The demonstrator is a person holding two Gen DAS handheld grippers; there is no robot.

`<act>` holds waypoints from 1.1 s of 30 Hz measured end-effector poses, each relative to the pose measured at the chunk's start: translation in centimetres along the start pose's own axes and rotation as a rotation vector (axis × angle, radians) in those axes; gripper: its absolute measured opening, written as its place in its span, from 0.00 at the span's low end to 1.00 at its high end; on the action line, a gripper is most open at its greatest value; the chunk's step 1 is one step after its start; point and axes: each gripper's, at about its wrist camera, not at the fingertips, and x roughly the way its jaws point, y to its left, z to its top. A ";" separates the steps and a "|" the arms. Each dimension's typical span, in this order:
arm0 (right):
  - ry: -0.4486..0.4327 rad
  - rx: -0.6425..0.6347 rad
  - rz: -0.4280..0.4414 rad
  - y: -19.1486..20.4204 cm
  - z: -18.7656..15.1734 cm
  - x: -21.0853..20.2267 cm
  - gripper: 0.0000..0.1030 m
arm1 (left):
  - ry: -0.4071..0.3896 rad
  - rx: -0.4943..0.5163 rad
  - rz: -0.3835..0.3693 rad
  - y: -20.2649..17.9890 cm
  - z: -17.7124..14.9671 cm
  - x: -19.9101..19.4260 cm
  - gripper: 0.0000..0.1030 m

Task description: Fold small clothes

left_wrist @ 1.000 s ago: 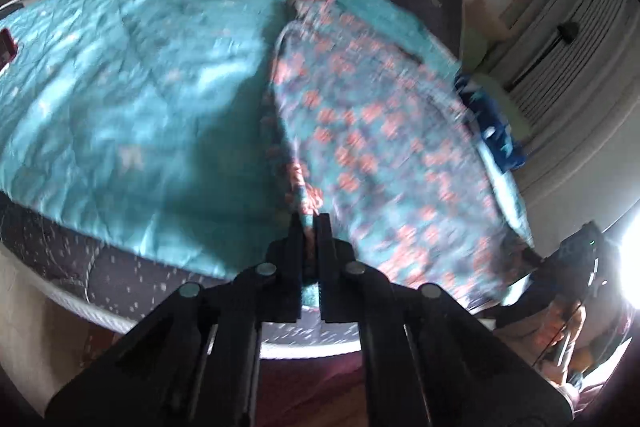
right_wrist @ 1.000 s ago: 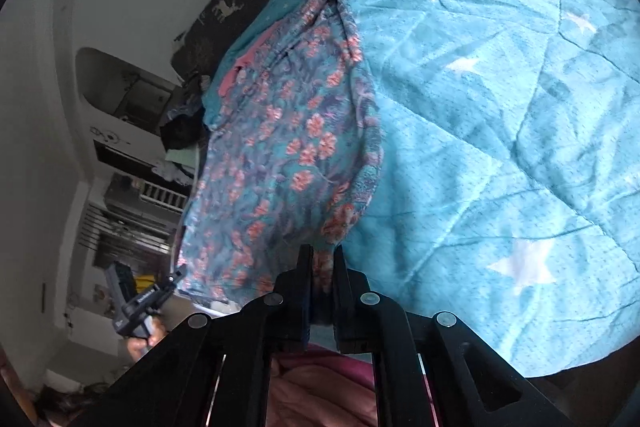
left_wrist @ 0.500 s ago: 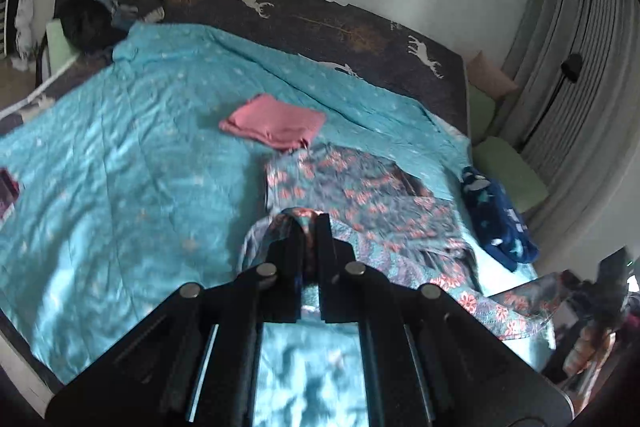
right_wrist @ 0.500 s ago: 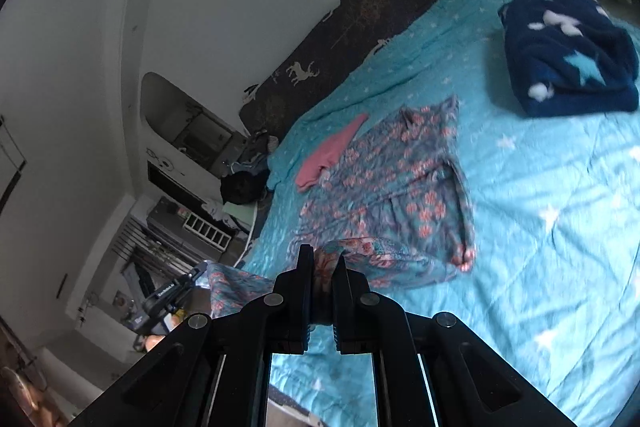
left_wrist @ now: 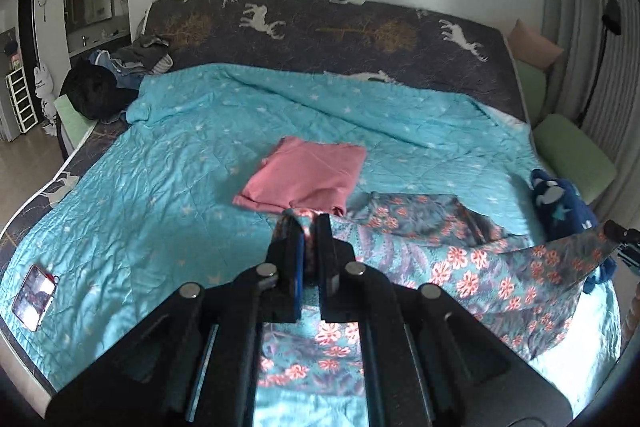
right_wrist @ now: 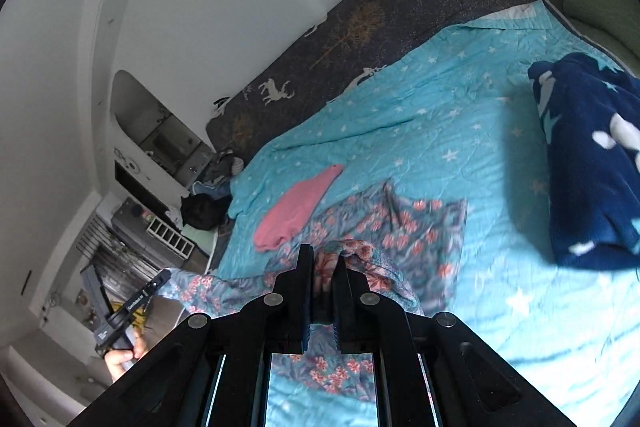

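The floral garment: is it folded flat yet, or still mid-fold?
Mid-fold. The teal floral-print garment has its near edge held off the turquoise star quilt by both grippers, far part lying flat.

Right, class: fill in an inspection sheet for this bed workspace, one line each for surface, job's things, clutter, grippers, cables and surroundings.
Surface: turquoise star quilt spread over a bed with a dark deer-print cover.
Job's things: floral garment partly lifted, held by two edges; folded pink garment lies flat beyond it.
Clutter: navy star fleece at the right edge; phone near the left corner; dark clothes pile at the head end.
Grippers: left gripper and right gripper each shut on the floral garment.
Cables: nothing seen.
Surroundings: white wall, grey curtain, green cushions.
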 end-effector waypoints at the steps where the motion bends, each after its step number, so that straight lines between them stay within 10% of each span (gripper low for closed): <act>1: 0.004 0.005 -0.005 -0.4 0.7 0.9 0.07 | 0.013 -0.002 0.004 0.0 0.3 1.0 0.06; 14: 0.091 0.150 -0.130 -8.1 6.0 12.4 0.10 | 0.290 -0.102 -0.037 -0.3 1.7 18.0 0.07; 18: 0.164 0.231 -0.204 -11.6 6.5 16.2 0.31 | 0.384 -0.185 -0.035 1.1 1.2 22.2 0.08; 23: 0.133 0.241 -0.238 -13.4 6.9 15.8 0.49 | 0.352 -0.228 -0.001 3.3 1.0 22.8 0.17; 33: 0.086 0.060 -0.283 -8.8 6.0 11.1 0.52 | 0.326 -0.088 -0.091 1.4 -0.2 18.2 0.25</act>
